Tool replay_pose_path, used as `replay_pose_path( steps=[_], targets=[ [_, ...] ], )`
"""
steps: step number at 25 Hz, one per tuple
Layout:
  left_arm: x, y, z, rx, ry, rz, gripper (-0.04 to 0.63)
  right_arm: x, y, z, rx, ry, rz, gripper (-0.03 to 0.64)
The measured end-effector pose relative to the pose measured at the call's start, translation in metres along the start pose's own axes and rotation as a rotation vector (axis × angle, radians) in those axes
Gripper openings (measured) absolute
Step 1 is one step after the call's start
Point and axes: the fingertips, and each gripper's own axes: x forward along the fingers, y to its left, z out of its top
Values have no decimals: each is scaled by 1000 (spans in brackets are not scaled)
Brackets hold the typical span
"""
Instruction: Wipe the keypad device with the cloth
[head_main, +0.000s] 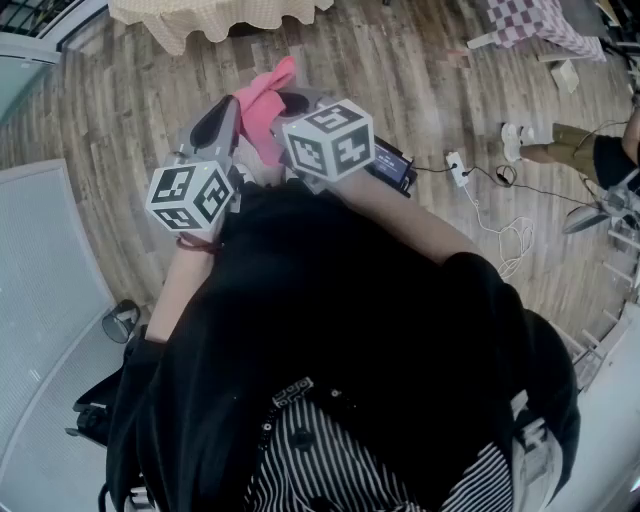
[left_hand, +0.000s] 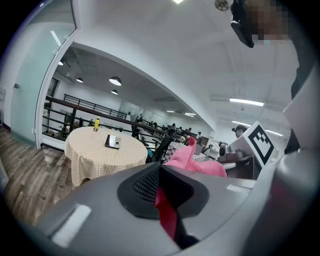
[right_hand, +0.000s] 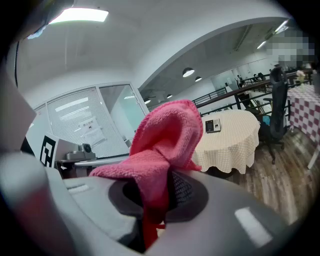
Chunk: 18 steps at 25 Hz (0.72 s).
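Observation:
A pink cloth (head_main: 262, 100) is held up in front of the person's chest, between both grippers. My left gripper (head_main: 230, 115) is shut on one part of it, and the pink fabric (left_hand: 167, 210) shows pinched between the jaws. The right gripper (head_main: 292, 105) is shut on another part, with the cloth (right_hand: 162, 135) bunched up above its jaws. The keypad device (left_hand: 112, 141) lies flat on a round table with a cream checked tablecloth (left_hand: 95, 155), some way off across the room. The device (right_hand: 213, 125) also shows in the right gripper view.
A power strip (head_main: 456, 166) with white cables lies on the wooden floor to the right, near a seated person's foot (head_main: 515, 140). A table with a red-checked cloth (head_main: 540, 22) stands at the far right. A white desk (head_main: 45, 300) is at the left.

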Motion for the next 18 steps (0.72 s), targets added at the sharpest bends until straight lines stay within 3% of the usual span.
replay_pose_path(
  steps=[18],
  targets=[
    [45, -7, 5, 71, 42, 1, -2, -4, -35, 23, 53, -53, 65, 63]
  ],
)
